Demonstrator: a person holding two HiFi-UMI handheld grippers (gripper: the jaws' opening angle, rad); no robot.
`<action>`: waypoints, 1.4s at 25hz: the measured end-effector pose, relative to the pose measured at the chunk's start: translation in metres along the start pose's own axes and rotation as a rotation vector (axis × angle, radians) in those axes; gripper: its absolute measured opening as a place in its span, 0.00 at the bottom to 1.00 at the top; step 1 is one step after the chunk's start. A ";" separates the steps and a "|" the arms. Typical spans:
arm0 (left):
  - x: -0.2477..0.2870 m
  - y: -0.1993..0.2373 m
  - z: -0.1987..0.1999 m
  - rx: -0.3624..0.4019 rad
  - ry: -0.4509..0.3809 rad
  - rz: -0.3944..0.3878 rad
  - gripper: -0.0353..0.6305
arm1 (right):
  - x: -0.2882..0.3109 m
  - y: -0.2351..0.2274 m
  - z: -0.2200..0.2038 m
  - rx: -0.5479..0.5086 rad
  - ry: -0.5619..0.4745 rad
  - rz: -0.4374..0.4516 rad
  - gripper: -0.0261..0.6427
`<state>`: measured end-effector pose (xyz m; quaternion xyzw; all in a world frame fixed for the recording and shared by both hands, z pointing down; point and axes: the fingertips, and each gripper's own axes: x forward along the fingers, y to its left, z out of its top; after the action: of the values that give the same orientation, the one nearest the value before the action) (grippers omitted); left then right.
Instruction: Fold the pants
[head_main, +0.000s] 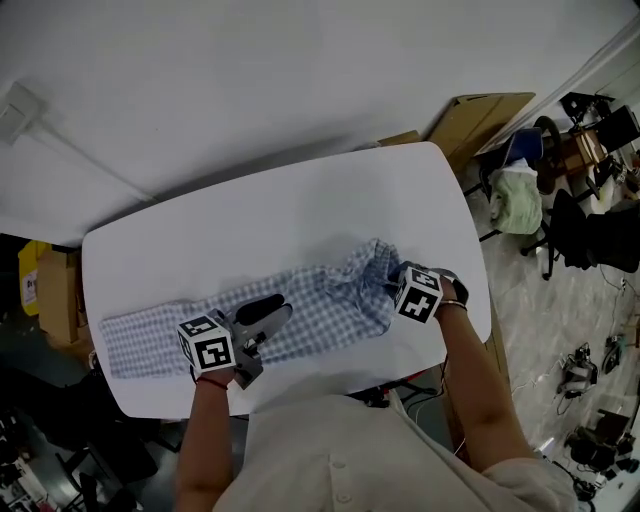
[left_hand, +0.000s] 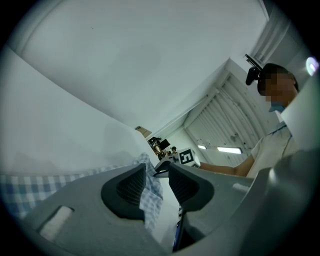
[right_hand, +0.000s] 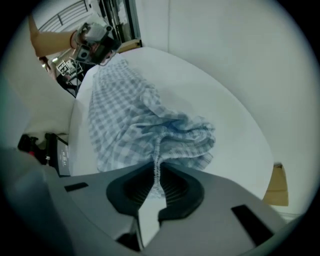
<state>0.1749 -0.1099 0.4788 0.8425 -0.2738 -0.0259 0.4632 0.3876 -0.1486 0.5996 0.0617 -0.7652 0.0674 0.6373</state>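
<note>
**Two grippers on one pair of pants: taking hold before the first fold**

Largest item, white desk (head_main: 300, 205), bearing everything. Across its near edge, blue-checked pants (head_main: 330, 300), stretched lengthwise, flat toward the left, bunched at the right end.

At that bunched end, right gripper (right_hand: 156, 174), pointed straight down, closed tight on a gathered, elastic-looking seam of the cloth. Around mid-length, left gripper (left_hand: 157, 175), roughly level, partway open, with a fold of cloth standing in the gap against one pad and clear of the other; not yet pinched.

Step judged: securing both holds. Next move likely needing full closure on the fold, then an even lift of both ends, cloth kept taut.
</note>
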 end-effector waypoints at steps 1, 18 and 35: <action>0.002 0.000 -0.001 0.010 0.015 0.004 0.27 | -0.007 0.001 -0.005 0.019 -0.027 0.025 0.11; 0.075 -0.027 -0.041 0.111 0.347 -0.072 0.27 | -0.043 0.037 -0.106 0.292 -0.405 0.220 0.11; 0.228 -0.039 -0.034 0.633 0.787 -0.167 0.30 | -0.049 0.034 -0.118 1.013 -0.640 0.260 0.43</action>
<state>0.3958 -0.1778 0.5153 0.9064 -0.0047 0.3407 0.2497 0.5044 -0.0936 0.5715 0.2803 -0.7929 0.4779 0.2537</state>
